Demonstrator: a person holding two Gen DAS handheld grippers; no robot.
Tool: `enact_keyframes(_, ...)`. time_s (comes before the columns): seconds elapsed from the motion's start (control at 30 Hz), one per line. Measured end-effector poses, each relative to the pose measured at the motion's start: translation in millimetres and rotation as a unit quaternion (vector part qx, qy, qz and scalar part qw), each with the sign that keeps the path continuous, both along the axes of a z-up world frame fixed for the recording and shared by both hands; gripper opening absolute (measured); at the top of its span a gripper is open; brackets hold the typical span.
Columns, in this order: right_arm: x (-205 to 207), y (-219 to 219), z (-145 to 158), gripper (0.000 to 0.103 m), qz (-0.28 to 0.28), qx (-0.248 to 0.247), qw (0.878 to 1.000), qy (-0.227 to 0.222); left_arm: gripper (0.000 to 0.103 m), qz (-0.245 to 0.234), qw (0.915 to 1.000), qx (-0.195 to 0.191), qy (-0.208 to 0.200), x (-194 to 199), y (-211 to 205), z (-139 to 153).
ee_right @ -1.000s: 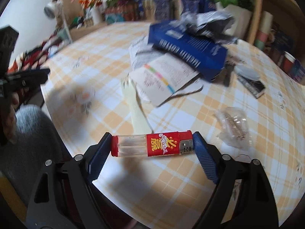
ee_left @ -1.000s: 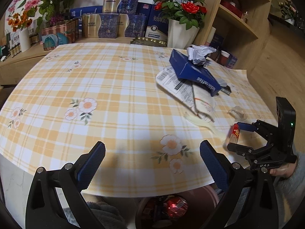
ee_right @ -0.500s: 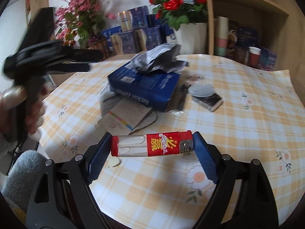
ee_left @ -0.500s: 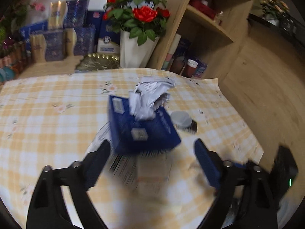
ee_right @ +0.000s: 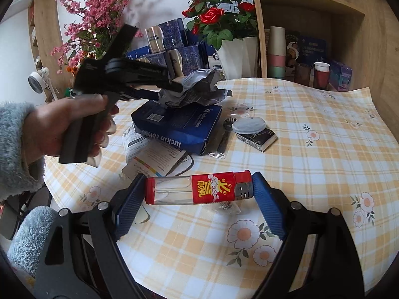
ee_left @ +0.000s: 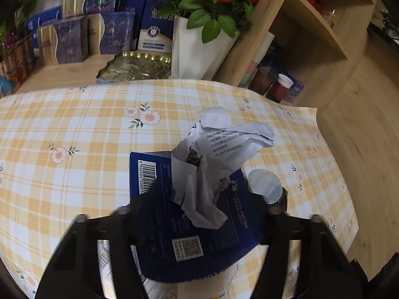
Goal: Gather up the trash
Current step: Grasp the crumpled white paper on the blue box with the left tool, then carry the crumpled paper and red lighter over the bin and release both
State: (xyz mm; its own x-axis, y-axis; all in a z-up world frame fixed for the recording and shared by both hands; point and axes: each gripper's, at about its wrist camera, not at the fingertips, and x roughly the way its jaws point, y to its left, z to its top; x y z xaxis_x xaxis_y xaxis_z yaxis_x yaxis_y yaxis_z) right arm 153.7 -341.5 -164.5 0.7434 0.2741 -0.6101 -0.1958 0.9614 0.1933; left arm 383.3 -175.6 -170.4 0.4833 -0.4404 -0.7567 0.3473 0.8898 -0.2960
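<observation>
Nearest the lens in the right wrist view, low and centre, the right gripper clamps a red and clear lighter end to end between its blue pads, so the jaws stand wide apart only because the lighter spans them. That piece of trash is lifted off the checked tablecloth and not yet dropped anywhere; no bin shows in either picture.

In the left wrist view the left gripper fills the bottom of the frame. Its jaws have just been closing, and the blue coffee box with the crumpled grey paper on top sits between the dark fingers, which overlap the box's two sides. Whether the pads press it already I cannot tell (the fingertips are blurred and dark against the box). From the right wrist view, left of centre, a hand in a fluffy sleeve holds that gripper pointing at the paper.

Under the box lie printed leaflets. Just right of it, mid-frame, a clear round lid rests on a small dark packet, with a clear wrapper behind the lighter.

Judging by this, the task is early to midway: one item in hand, one being taken, several left on the table.
</observation>
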Motion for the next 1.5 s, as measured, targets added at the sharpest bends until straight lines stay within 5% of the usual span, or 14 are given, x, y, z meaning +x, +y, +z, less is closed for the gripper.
enact_keyframes(0.03,-1,0,0,0.084,-0.001,0.001,1.0,0.0,0.026,-0.002,0.9999,0.012,0.0,1,-2,-2)
enact_keyframes(0.13,-3,0,0,0.084,-0.003,0.003,1.0,0.0,0.024,-0.014,0.9991,0.028,-0.029,-6,-1,1)
enact_keyframes(0.43,-10,6,7,0.084,-0.005,0.006,1.0,-0.006,0.024,-0.023,0.9974,-0.007,-0.068,-42,35,34)
enact_keyframes(0.97,-64,41,37,0.084,0.011,0.002,0.999,-0.034,0.024,-0.078,0.9937,-0.029,-0.076,-197,114,51)
enact_keyframes(1.3,-113,57,44,0.084,0.017,0.002,0.999,-0.041,0.024,-0.138,0.9881,-0.003,-0.068,-321,128,21)
enact_keyframes(1.5,-130,60,41,0.084,0.012,0.011,0.999,-0.037,0.024,-0.154,0.9875,0.027,-0.022,-351,133,-21)
